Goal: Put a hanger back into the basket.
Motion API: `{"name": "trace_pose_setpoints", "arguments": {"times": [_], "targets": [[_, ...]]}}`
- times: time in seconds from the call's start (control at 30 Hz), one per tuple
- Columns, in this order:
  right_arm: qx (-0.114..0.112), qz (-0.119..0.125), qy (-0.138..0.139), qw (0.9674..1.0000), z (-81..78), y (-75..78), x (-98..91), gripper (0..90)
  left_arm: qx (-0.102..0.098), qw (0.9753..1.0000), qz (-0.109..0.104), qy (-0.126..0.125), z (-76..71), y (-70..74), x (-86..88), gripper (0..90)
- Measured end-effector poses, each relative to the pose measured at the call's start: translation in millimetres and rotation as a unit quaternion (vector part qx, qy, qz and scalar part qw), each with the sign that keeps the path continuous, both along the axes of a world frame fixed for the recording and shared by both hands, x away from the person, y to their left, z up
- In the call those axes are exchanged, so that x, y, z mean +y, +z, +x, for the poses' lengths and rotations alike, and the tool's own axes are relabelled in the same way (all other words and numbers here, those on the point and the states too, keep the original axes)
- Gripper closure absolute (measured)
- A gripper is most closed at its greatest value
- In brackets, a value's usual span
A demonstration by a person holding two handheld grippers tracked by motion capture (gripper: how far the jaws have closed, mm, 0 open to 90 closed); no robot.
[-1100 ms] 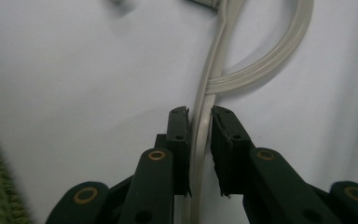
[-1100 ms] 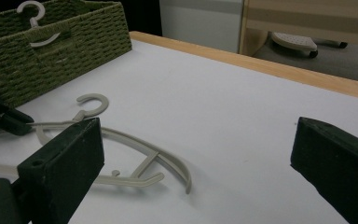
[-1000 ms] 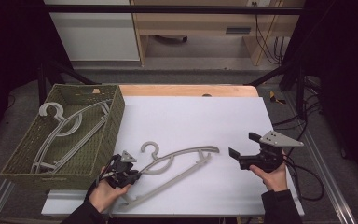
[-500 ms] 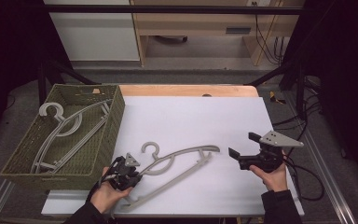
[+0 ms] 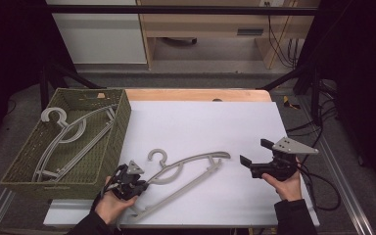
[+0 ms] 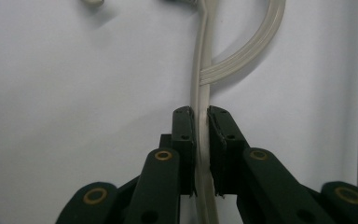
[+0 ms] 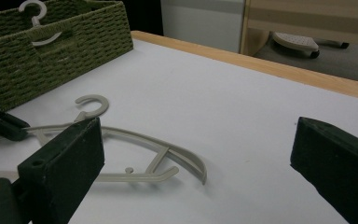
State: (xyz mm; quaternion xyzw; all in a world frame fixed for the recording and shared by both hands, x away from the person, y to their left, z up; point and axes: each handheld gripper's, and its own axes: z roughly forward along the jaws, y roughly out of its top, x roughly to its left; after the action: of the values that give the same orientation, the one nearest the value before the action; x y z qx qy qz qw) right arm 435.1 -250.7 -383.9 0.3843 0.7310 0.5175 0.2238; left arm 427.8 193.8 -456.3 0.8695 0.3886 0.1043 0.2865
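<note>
Already in the high view, the left gripper (image 5: pixel 136 182) clamps the grey hanger (image 5: pixel 186 169) at the white table's (image 5: pixel 200 122) seven o'clock; the basket (image 5: pixel 120 127) sits at nine. In the left gripper view, the pads (image 6: pixel 185 140) pinch one thin arm, so lifting may twist it loose. In the right gripper view, the right gripper (image 7: pixel 196 163) gapes empty, offering no support.

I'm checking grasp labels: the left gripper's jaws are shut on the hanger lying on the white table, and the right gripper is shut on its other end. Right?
Not quite. The left gripper is shut on the hanger, but the right gripper stands open and apart from it, holding nothing, as the right gripper view shows.
</note>
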Motion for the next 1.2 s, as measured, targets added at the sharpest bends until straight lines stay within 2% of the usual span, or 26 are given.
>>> {"name": "trace_pose_setpoints", "arguments": {"times": [0.07,0.13,0.37,0.5,0.53,0.6,0.7,0.77,0.8,0.83,0.9,0.93,1.03,1.07,1.1,1.13,1.2], "targets": [[0.0,0.0,0.0,1.0,-0.2,0.0,-0.2,3.0,-0.009,0.9997,-0.021,0.006,-1.6,6.1,2.9,81.5],[-0.001,0.001,0.001,1.0,-0.2,0.0,-0.1,3.1,-0.021,0.9992,-0.034,0.006,-3.8,12.4,5.7,81.6],[0.0,0.0,0.002,1.0,-0.1,-0.2,0.1,3.2,-0.051,0.9971,-0.057,0.002,-10.4,27.9,10.0,81.9],[0.0,0.0,0.002,1.0,-0.1,-0.2,0.0,3.3,-0.057,0.9958,-0.072,0.003,-13.3,34.8,10.9,82.2],[0.0,0.0,0.002,1.0,-0.1,-0.2,0.0,3.3,-0.065,0.995,-0.076,0.004,-14.2,36.9,10.9,82.2],[0.0,0.0,0.002,1.0,-0.1,-0.2,0.1,3.3,-0.062,0.994,-0.09,0.003,-15.7,40.5,11.5,82.3],[-0.001,-0.001,0.002,1.0,0.0,-0.2,0.0,3.3,-0.068,0.9925,-0.101,0.003,-16.7,45.1,13.6,82.3],[-0.001,0.0,0.003,1.0,0.0,-0.2,0.0,3.3,-0.073,0.9911,-0.111,0.005,-17.2,48.9,16.9,82.4],[-0.001,0.0,0.003,1.0,0.0,-0.2,-0.1,3.3,-0.078,0.9895,-0.121,0.009,-17.4,50.4,19.1,82.4],[0.0,0.0,0.003,1.0,0.0,-0.2,-0.1,3.3,-0.071,0.9897,-0.124,0.008,-17.1,51.7,20.3,82.4],[0.0,0.0,0.003,1.0,0.0,-0.3,0.1,3.3,-0.078,0.9876,-0.136,0.01,-17.6,54.3,23.4,82.4],[0.0,-0.001,0.003,1.0,0.2,-0.4,0.1,3.2,-0.079,0.9874,-0.137,0.009,-17.8,56.2,24.7,82.4],[0.0,-0.001,0.004,1.0,0.2,-0.4,0.1,3.3,-0.092,0.9847,-0.147,0.013,-19.8,61.4,27.4,82.4],[0.0,-0.001,0.005,1.0,0.2,-0.4,-0.1,3.2,-0.092,0.9849,-0.146,0.011,-19.8,63.5,28.1,82.4],[0.0,0.0,0.003,1.0,0.2,-0.5,0.3,3.3,-0.1,0.9832,-0.152,0.013,-20.7,65.2,29.1,82.4],[0.0,-0.001,0.003,1.0,0.3,-0.6,0.3,3.3,-0.112,0.9826,-0.148,0.014,-21.8,67.6,29.7,82.4],[0.0,-0.002,0.003,1.0,0.4,-0.8,0.2,3.3,-0.119,0.981,-0.152,0.014,-23.1,71.0,31.2,82.4]]}}
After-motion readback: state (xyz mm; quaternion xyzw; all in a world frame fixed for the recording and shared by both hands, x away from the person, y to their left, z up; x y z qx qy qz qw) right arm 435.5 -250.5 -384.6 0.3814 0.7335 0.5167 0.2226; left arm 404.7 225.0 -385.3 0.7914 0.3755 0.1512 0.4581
